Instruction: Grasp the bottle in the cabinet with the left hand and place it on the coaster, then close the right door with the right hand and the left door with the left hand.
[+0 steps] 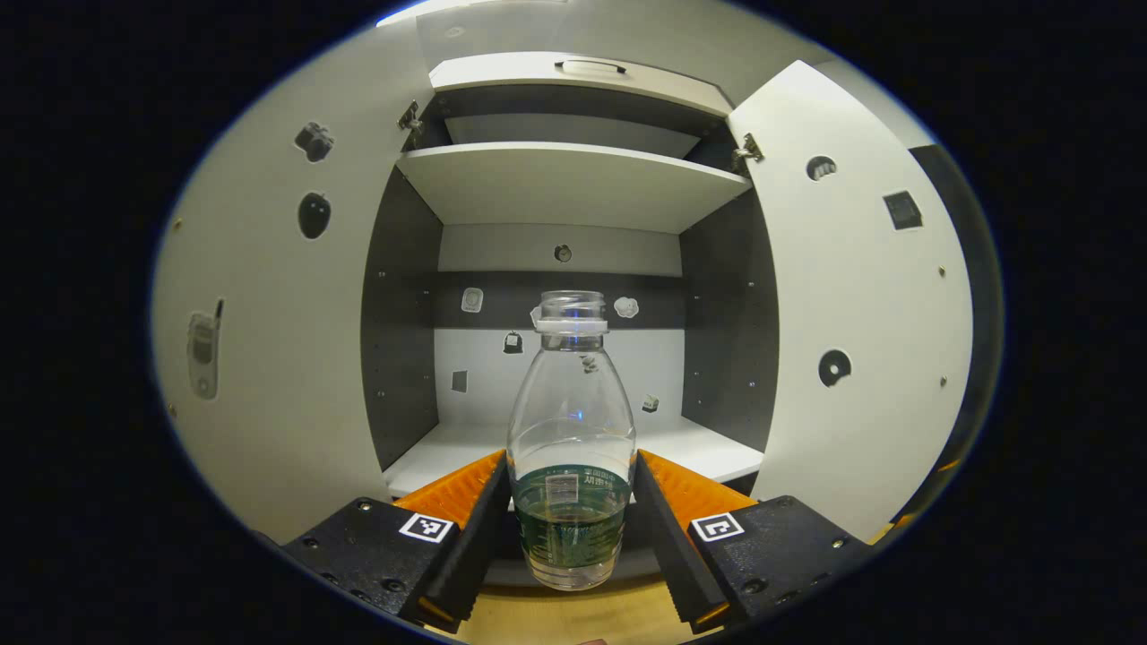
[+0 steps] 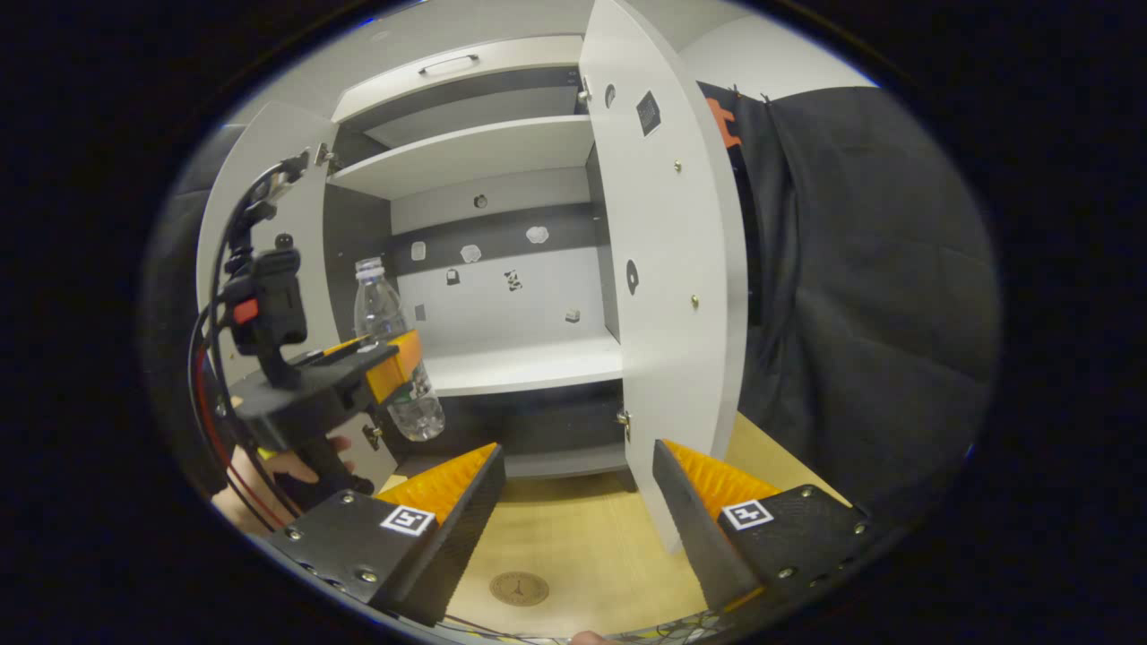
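Left tool [image 1: 571, 528]: clenched on the bottle; both fingers press its lower body, one from 9 o'clock, one from 3 o'clock. In the right gripper view it sits at 9 o'clock [image 2: 394, 358], with a person's hand [image 2: 287, 470] under it.
Bottle [image 1: 571, 448]: clear plastic, uncapped, upright, green label band on the lower part. Held in front of the cabinet, clear of the shelf, above the desk [image 1: 573, 618]. In the right gripper view [image 2: 394, 358] it hangs over the desk, outside the cabinet's lower shelf edge.
Right tool [image 2: 578, 502]: released, fingers spread wide, nothing between them; low over the desk.
Coaster [image 2: 519, 589]: round, brown, flat on the desk at 6 o'clock in the right gripper view, between the right tool's fingers and well apart from the bottle.
Cabinet [image 1: 573, 188]: white shelves, dark side walls, small stickers on the back panel.
Left door [image 1: 269, 313]: swung open, at 9 o'clock.
Right door [image 1: 851, 313]: swung open, at 3 o'clock; in the right gripper view [image 2: 672, 269] seen nearly edge-on, just beyond the right tool.
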{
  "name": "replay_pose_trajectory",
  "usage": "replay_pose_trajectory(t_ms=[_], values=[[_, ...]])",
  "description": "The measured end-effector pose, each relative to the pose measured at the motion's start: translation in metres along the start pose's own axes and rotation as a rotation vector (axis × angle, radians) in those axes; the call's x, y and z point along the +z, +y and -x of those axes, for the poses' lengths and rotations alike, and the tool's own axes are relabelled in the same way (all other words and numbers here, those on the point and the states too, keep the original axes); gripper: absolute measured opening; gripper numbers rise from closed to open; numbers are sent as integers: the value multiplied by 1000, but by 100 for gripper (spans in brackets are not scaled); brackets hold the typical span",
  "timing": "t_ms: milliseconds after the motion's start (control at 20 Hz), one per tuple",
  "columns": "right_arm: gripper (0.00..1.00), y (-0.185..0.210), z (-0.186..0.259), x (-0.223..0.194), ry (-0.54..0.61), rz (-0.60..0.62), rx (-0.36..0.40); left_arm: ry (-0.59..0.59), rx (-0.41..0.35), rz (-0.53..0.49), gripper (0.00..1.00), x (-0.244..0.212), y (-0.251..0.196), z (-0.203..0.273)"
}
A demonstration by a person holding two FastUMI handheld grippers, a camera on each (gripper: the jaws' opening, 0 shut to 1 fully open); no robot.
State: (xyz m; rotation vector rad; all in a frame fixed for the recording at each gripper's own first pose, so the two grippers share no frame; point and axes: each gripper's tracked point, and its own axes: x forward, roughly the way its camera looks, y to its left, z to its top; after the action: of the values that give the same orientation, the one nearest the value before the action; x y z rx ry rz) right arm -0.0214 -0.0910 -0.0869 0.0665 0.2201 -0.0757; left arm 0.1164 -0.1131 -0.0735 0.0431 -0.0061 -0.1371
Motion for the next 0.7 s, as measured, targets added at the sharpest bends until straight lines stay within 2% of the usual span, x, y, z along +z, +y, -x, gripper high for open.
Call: replay_pose_trajectory(t_ms=[350,600,700], values=[[100,-6,19,-28,60,-1,9,107,-21,-15,82,-88,-24,52],[100,-17,24,-62,131,-6,-6,197,-60,36,82,-155,-44,77],[100,-21,23,-77,161,-19,-14,218,-70,25,82,-177,-49,86]])
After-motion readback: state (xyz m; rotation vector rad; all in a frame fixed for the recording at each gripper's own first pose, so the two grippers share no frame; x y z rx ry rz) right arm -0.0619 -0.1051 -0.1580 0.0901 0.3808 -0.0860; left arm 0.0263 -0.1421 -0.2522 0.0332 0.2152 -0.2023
